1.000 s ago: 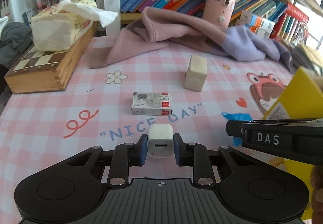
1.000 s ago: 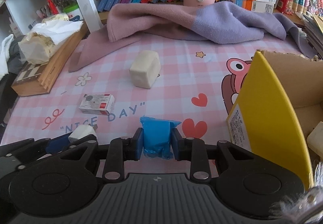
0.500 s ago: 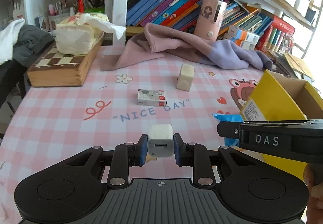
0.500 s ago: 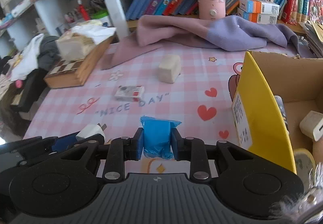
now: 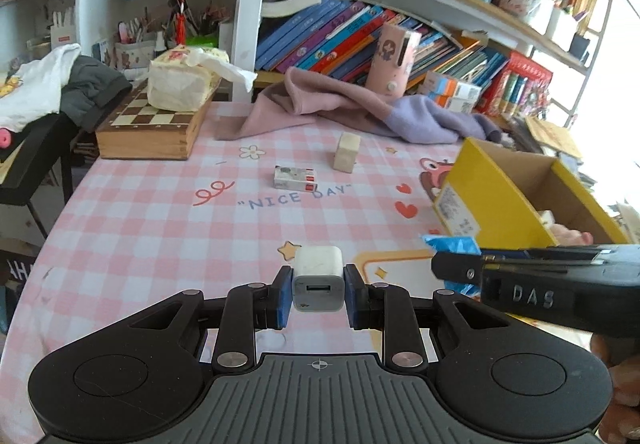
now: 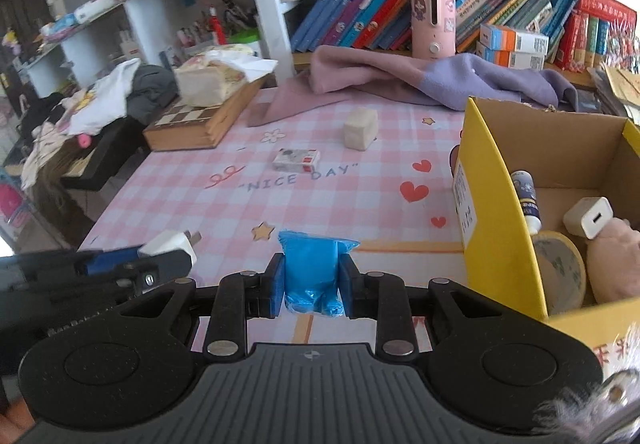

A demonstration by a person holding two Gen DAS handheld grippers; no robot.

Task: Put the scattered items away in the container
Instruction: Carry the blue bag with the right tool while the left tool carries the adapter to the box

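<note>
My left gripper [image 5: 318, 294] is shut on a white USB charger [image 5: 319, 278], held above the pink checked tablecloth. My right gripper [image 6: 312, 286] is shut on a blue plastic packet [image 6: 312, 272], left of the yellow cardboard box [image 6: 494, 211]. The box also shows in the left wrist view [image 5: 484, 195], at the right. Inside it lie a white tube [image 6: 527, 201], another white charger [image 6: 588, 217], a tape roll [image 6: 560, 268] and a pink plush [image 6: 616, 264]. A small card box [image 5: 295, 178] and a cream block [image 5: 346, 153] lie on the cloth further off.
A pink and purple cloth [image 5: 360, 111] lies along the back of the table. A wooden chess box [image 5: 152, 129] with a tissue pack [image 5: 180, 85] stands at the back left. Bookshelves rise behind. The table's left edge drops to dark furniture.
Both grippers have risen and drawn back with their items still held. More of the table and the inside of the yellow box have come into view.
</note>
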